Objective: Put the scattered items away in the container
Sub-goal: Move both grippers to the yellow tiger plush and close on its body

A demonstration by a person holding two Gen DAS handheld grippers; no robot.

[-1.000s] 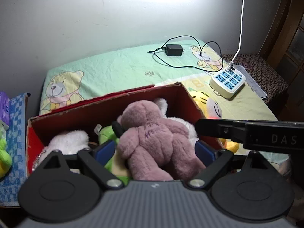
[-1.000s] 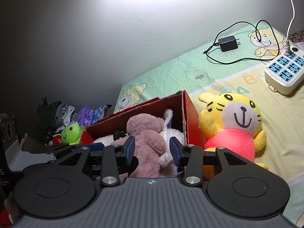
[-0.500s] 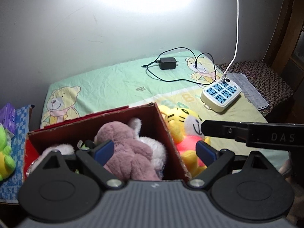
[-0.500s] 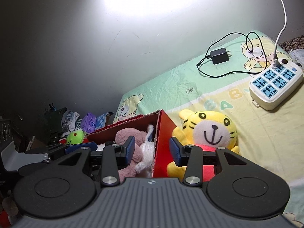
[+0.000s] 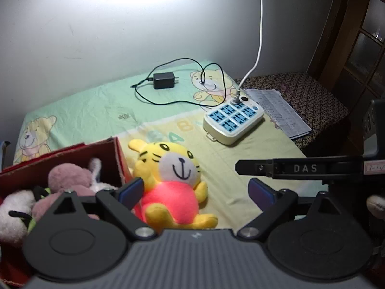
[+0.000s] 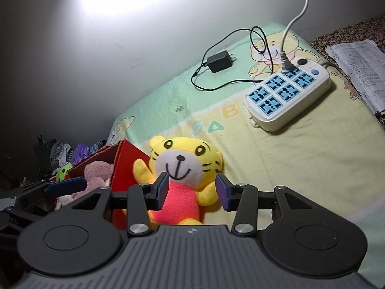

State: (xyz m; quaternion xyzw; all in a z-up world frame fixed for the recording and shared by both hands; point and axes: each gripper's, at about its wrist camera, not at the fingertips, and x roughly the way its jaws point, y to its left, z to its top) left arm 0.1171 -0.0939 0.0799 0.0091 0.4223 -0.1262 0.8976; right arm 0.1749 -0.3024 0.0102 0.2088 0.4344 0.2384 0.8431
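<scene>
A yellow tiger plush [image 5: 172, 180] with a pink body lies on the bedsheet just right of the red cardboard box [image 5: 115, 154]. The box holds a mauve bear [image 5: 67, 180] and white plush toys [image 5: 14, 212]. My left gripper [image 5: 196, 192] is open and empty, above the tiger's right side. My right gripper [image 6: 192, 191] is open, its blue pads either side of the tiger [image 6: 182, 171] without touching it. The box [image 6: 127, 168] shows at left in the right wrist view.
A white power strip [image 5: 232, 122] with a white cable lies on the sheet beyond the tiger, and a black charger [image 5: 163, 80] with its cord lies farther back. Papers [image 5: 279, 110] rest on a patterned seat at right. Clutter [image 6: 62, 154] sits left of the box.
Both grippers have swung right from over the box to the tiger plush. The right gripper's jaws have opened wider and now frame the tiger.
</scene>
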